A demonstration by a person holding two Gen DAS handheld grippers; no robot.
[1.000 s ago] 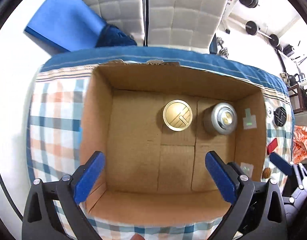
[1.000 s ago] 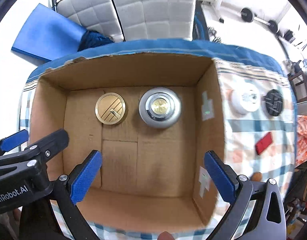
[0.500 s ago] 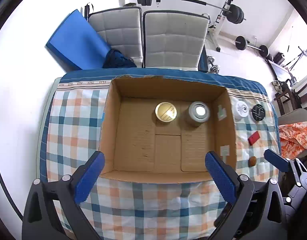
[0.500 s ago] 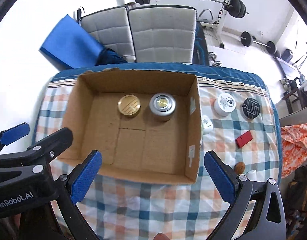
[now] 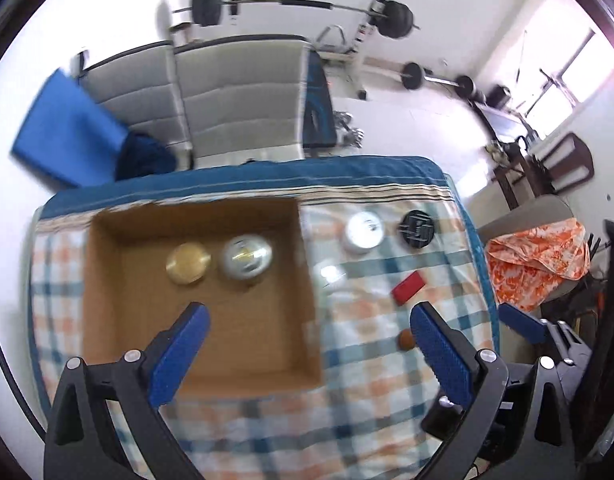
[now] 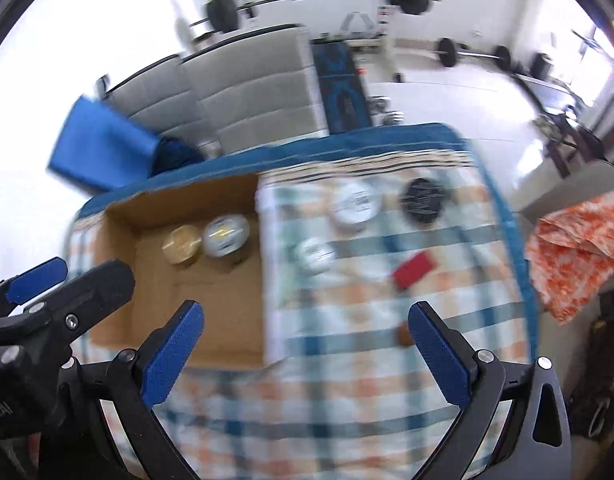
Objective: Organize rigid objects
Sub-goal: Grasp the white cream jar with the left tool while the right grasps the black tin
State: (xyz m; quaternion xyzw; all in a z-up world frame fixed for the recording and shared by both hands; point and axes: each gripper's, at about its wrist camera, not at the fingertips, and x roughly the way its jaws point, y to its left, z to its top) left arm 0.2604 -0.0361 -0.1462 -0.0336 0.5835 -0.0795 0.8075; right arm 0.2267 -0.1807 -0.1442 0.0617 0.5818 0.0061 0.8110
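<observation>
An open cardboard box [image 5: 107,280] [image 6: 119,280] lies on the checked tablecloth and holds a gold tin [image 5: 188,263] [image 6: 182,244] and a silver tin [image 5: 247,258] [image 6: 226,236]. Right of the box lie a white tin [image 5: 363,233] [image 6: 355,202], a black round tin [image 5: 417,229] [image 6: 423,200], a small white jar [image 5: 329,274] [image 6: 315,255], a red block [image 5: 407,288] [image 6: 413,270] and a small brown object [image 5: 406,338]. My left gripper [image 5: 307,344] is open and empty, high above the box's right wall. My right gripper [image 6: 303,340] is open and empty above the cloth.
The checked cloth [image 5: 367,380] covers the table, with its right edge near an orange cloth [image 5: 535,256]. Grey chairs [image 5: 227,92] and a blue mat [image 5: 63,140] stand behind the table. Barbells [image 5: 299,4] line the back wall.
Both grippers have risen out of the box and swung right, so the loose items right of the box now sit ahead. Both stayed open and empty.
</observation>
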